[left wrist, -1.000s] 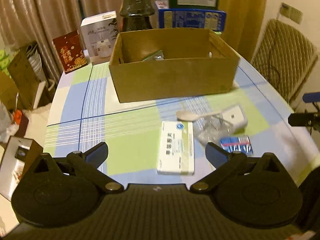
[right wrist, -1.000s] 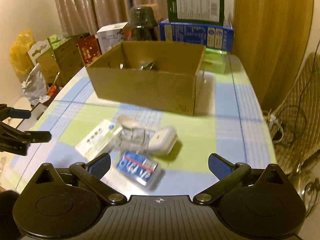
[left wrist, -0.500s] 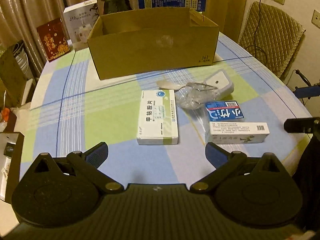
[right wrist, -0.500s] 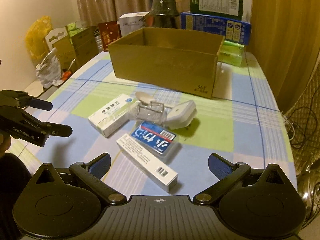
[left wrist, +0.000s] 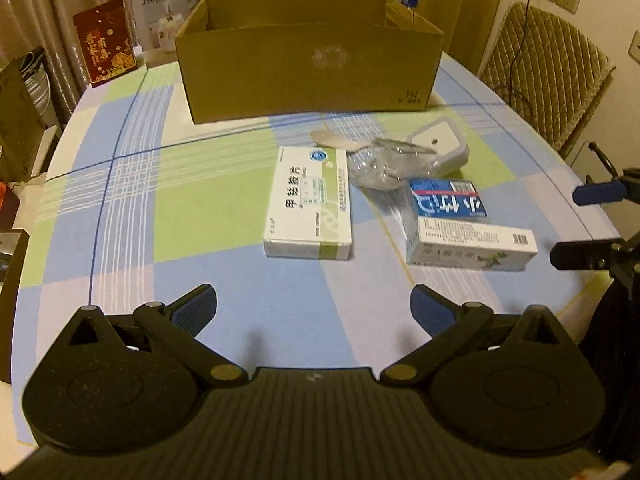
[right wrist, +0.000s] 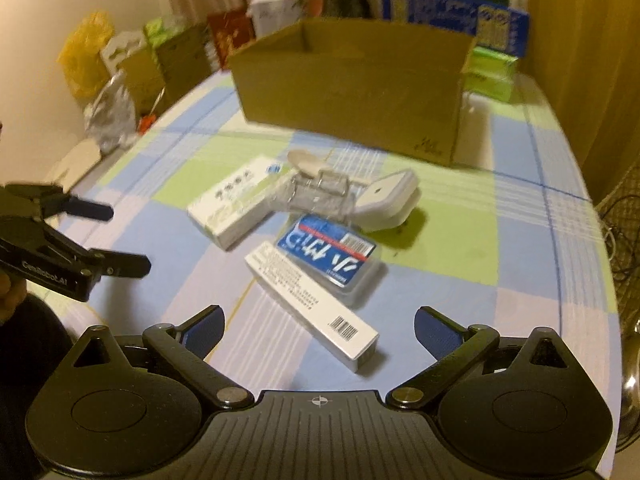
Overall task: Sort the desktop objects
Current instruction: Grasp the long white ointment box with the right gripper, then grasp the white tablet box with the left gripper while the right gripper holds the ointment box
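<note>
A: left wrist view first; left gripper (left wrist: 312, 304) is spread wide, holding nothing, above the near edge of the table (left wrist: 120, 208); green-and-white medicine box (left wrist: 309, 209) lies straight ahead of it, just far of the gap, long axis running near-to-far, roughly in line with the fingers.

B: and the rest of the pile?

A: to the right; long white carton (left wrist: 472, 249) lies with its long axis left-to-right, blue packet (left wrist: 448, 202) touching its far side; crumpled clear plastic (left wrist: 384, 164), a spoon (left wrist: 332, 140) and a white lidded container (left wrist: 438, 145) farther back; cardboard box (left wrist: 308, 56) at the far end, open top; right gripper's fingers (left wrist: 576, 255) show at the right edge, beside the carton's end.

B: right wrist view?

A: blurred; right gripper (right wrist: 320, 326) also wide open and empty; long white carton (right wrist: 312, 300) sits just ahead between its fingers, axis diagonal, near end to the right; left gripper (right wrist: 112, 236) at far left, apart from the pile.

B: so who takes what?

A: my read: right is nearer the carton but must rotate to close across its short side; left is already squared up on the medicine box.
</note>
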`<state>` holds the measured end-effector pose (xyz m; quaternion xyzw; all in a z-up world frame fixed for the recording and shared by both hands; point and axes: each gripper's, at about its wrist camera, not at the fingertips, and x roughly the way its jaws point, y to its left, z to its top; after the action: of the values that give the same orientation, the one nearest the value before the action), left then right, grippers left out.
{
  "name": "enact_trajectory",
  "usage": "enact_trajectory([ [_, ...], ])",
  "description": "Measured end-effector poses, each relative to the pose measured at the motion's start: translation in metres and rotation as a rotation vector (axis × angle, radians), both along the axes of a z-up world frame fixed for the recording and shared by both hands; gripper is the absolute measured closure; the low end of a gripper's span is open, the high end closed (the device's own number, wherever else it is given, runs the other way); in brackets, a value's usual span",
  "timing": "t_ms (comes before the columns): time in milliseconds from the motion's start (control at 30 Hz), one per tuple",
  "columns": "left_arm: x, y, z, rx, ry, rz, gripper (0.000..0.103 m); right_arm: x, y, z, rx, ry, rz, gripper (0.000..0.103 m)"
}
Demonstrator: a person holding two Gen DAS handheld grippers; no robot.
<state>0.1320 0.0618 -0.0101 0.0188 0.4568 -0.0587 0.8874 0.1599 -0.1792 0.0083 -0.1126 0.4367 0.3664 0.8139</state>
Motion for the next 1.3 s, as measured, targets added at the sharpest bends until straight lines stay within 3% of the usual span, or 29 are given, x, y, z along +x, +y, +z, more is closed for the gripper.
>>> enact_trajectory([
  [233, 0.007, -0.004, -0.006, 0.024, 0.028, -0.038, 0.002, 0.016, 0.027, -0.017, -0.129, 0.002, 0.126, 0.021],
  [300, 0.011, -0.004, -0.007, 0.037, 0.028, -0.051, 0.002, 0.023, 0.036, -0.027, -0.175, 0.039, 0.163, 0.027],
  [400, 0.020, -0.005, -0.009, 0.074, 0.030, -0.078, 0.002, 0.029, 0.047, -0.039, -0.224, 0.067, 0.194, 0.042],
  [533, 0.032, -0.006, -0.011, 0.085, 0.033, -0.108, 0.002, 0.028, 0.059, -0.047, -0.258, 0.051, 0.232, 0.054],
  [600, 0.038, -0.006, -0.014, 0.088, 0.037, -0.116, 0.002, 0.027, 0.064, -0.051, -0.278, 0.040, 0.240, 0.066],
  [767, 0.057, -0.007, -0.021, 0.104, 0.045, -0.139, 0.002, 0.026, 0.066, -0.052, -0.259, 0.066, 0.221, 0.077],
  [1033, 0.093, -0.012, -0.039, 0.094, 0.068, -0.161, 0.004, 0.023, 0.064, -0.049, -0.226, 0.107, 0.159, 0.078],
  [1100, 0.102, -0.015, -0.045, 0.102, 0.083, -0.165, 0.009, 0.023, 0.063, -0.049, -0.220, 0.114, 0.149, 0.078],
  [1233, 0.110, -0.016, -0.055, 0.116, 0.120, -0.159, 0.033, 0.023, 0.060, -0.049, -0.206, 0.129, 0.114, 0.078],
  [1300, 0.106, -0.013, -0.054, 0.129, 0.120, -0.135, 0.035, 0.022, 0.056, -0.048, -0.198, 0.138, 0.089, 0.079],
])
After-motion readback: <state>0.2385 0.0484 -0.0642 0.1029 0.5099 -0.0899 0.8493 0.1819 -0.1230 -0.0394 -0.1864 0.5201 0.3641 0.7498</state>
